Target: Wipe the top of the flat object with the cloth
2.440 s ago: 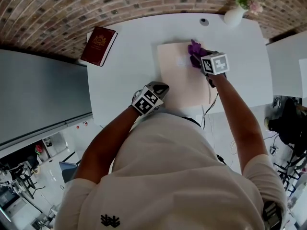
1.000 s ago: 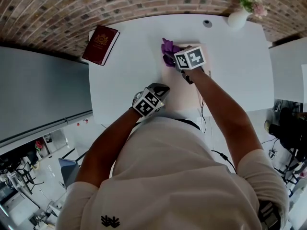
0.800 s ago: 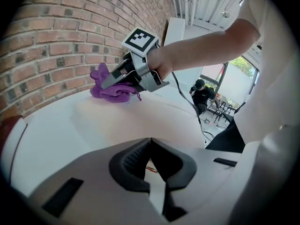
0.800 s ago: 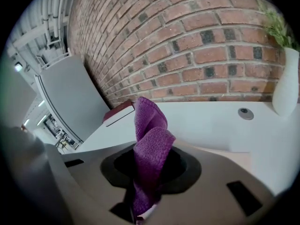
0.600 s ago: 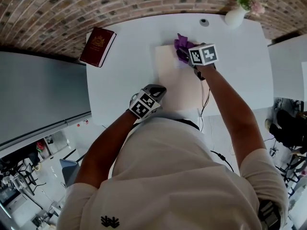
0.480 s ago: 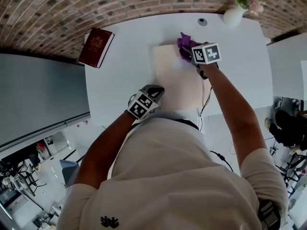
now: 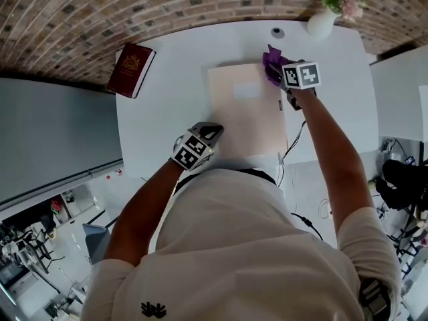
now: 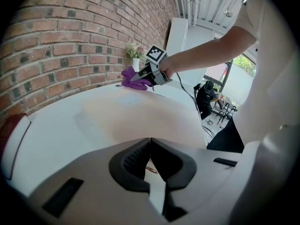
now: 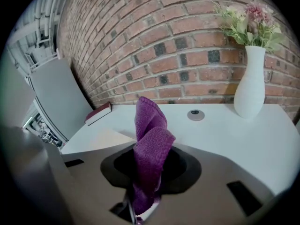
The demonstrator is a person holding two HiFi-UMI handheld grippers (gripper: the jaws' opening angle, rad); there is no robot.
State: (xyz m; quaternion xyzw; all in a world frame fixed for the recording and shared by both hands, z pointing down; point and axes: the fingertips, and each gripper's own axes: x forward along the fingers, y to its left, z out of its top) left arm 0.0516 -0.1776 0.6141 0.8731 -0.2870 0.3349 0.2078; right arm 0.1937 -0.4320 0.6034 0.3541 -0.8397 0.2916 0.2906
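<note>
My right gripper (image 7: 286, 72) has its fingers clenched on the purple cloth (image 7: 272, 59) at the far right corner of the flat object (image 7: 244, 112) on the table (image 7: 160, 105) — the rest of it stretches left and back toward me, long axis near-to-far. The left gripper (image 7: 208, 132), fingers closed on nothing, waits by the near left corner.

A beige short-sleeved T-shirt (image 7: 231, 246) carries a small dark emblem (image 7: 153, 307). The left gripper (image 8: 150, 141) and right gripper (image 9: 150, 149) have pale grey shells, black ribbed fingers (image 8: 135, 159) and white cubes (image 7: 301, 75) printed with black square markers. A thin dark cable (image 7: 292, 139) runs beside the right forearm.
</note>
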